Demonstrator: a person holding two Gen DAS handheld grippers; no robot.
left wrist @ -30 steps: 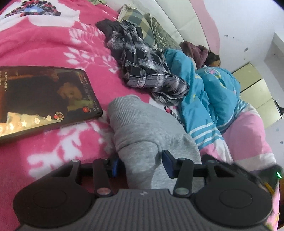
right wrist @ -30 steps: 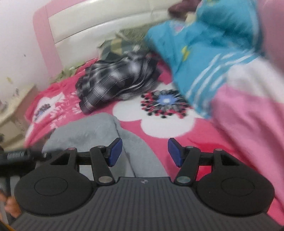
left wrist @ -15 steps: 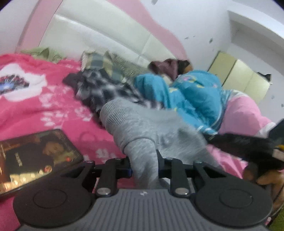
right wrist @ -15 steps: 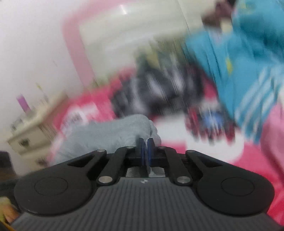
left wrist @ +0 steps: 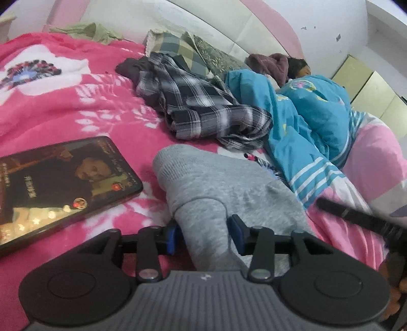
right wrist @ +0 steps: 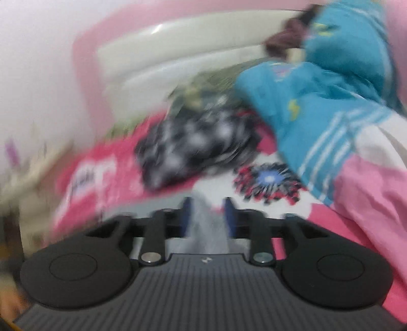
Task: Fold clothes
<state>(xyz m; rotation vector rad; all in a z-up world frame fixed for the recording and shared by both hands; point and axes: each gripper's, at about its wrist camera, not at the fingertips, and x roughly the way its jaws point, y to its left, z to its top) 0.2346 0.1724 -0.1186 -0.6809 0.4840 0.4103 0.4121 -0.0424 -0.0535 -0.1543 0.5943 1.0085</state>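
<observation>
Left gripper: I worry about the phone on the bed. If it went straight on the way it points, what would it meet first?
Probably not the phone, which lies off to its left. The left gripper, its jaws opening, already has the grey garment between them; beyond that, likely the plaid shirt.

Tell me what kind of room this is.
Most likely a bedroom. A pink flowered blanket covers a bed with a padded headboard, pillows lie against it, and someone is lying under a blue quilt.
</observation>
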